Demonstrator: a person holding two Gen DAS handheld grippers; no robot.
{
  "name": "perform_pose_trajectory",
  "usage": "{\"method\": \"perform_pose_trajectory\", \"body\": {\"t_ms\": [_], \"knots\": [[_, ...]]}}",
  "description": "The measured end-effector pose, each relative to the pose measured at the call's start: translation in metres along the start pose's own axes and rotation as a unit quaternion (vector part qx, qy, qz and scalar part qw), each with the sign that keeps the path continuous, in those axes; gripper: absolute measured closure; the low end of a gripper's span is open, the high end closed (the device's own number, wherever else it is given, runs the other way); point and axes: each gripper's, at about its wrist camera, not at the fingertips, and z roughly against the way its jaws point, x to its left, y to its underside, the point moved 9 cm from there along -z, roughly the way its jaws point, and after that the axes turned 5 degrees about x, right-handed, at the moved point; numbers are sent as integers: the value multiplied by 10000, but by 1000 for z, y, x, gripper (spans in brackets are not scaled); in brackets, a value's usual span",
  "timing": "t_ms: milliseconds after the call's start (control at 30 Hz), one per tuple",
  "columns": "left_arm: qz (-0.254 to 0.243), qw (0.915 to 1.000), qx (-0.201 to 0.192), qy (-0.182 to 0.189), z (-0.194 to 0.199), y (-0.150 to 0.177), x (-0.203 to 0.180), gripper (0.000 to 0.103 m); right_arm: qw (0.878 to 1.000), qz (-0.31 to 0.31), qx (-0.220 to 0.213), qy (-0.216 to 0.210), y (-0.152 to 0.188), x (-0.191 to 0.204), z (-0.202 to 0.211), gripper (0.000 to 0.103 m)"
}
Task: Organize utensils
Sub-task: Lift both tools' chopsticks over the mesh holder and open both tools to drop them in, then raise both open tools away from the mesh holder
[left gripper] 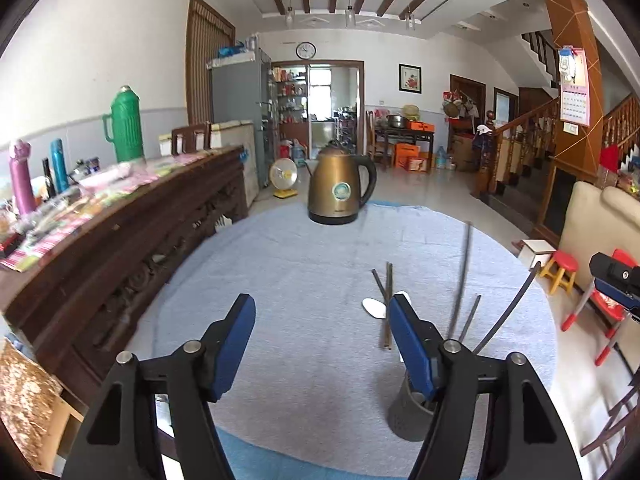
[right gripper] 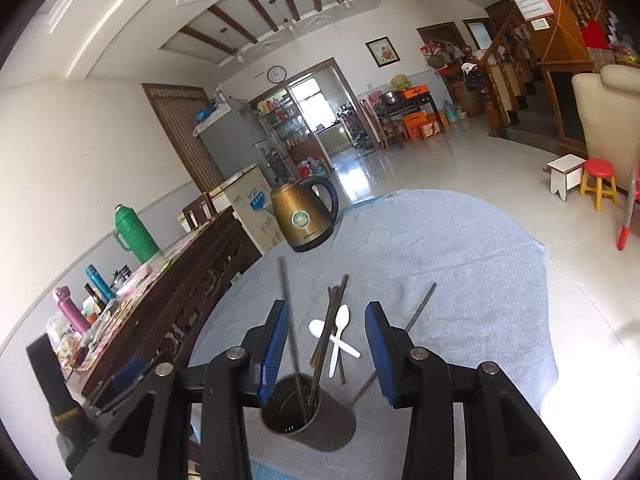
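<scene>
A grey perforated utensil holder [right gripper: 308, 416] stands on the blue-grey tablecloth [right gripper: 460, 280], with dark chopsticks [right gripper: 290, 320] standing in it. More chopsticks [right gripper: 334, 312] and two white plastic spoons [right gripper: 338, 336] lie on the cloth just beyond it, and one chopstick [right gripper: 420, 306] lies to the right. My right gripper [right gripper: 326, 322] is open and empty above the holder. In the left wrist view the holder [left gripper: 410, 416] sits behind my right finger, with chopsticks [left gripper: 464, 276] leaning out and a spoon [left gripper: 374, 308] beyond. My left gripper [left gripper: 322, 314] is open and empty.
A bronze electric kettle [left gripper: 340, 188] stands at the far side of the round table. A dark wooden sideboard [left gripper: 132, 240] with flasks and clutter runs along the left. A red stool [left gripper: 562, 270] and a cream sofa [left gripper: 596, 220] stand to the right.
</scene>
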Motion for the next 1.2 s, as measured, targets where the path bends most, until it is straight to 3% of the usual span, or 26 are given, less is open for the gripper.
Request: {"method": "perform_pose_trajectory", "body": {"t_ms": [167,1000,1200], "knots": [[-42,9999,-47,-147,12,0,5,31,9999,86,122,-7,10,4,-1,54],[-180,9978,218,-607,-1,15,15,29,9988,46,481,104,40,-7,-23,54],[-77,9965,487,-678,-12,23,22,28,9982,-115,563,188,44,-21,-29,54]]}}
